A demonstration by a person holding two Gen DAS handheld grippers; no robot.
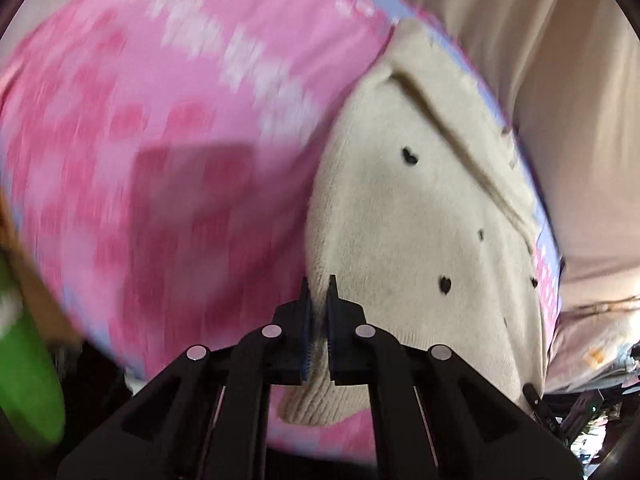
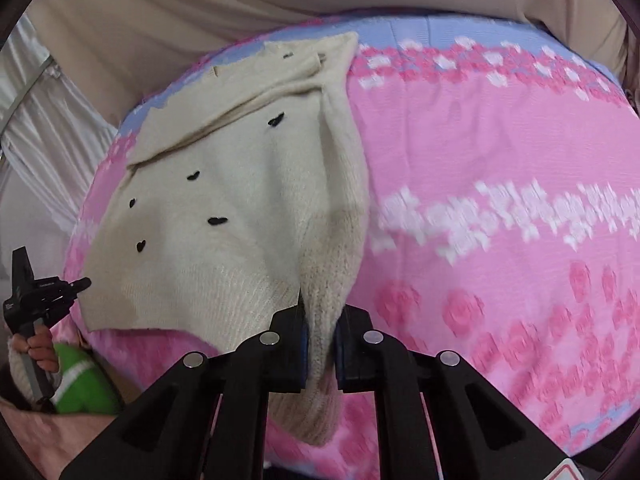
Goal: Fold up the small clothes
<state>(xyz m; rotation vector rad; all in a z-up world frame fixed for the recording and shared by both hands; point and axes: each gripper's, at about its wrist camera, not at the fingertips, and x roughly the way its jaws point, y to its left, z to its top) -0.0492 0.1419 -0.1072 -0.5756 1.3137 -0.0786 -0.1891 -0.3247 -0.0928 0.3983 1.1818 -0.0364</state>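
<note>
Both the left gripper [image 1: 318, 286] and right gripper [image 2: 320, 320] are clamped on the cream sweater [image 2: 224, 200] lying on the pink blanket [image 2: 500, 140] — thin knit pinches risk slipping, skewing the fold.

Motion smears the pink blanket [image 1: 160, 140] in the left wrist view; a green thing [image 1: 28, 360], perhaps a sleeve, is cut off there

In the right wrist view the pink blanket [image 2: 500, 152] lies bare across the right half, free for a tool to pass. The cream sweater [image 2: 240, 200] covers the left half, and beige upholstery [image 2: 200, 8] walls the top of the frame.
</note>
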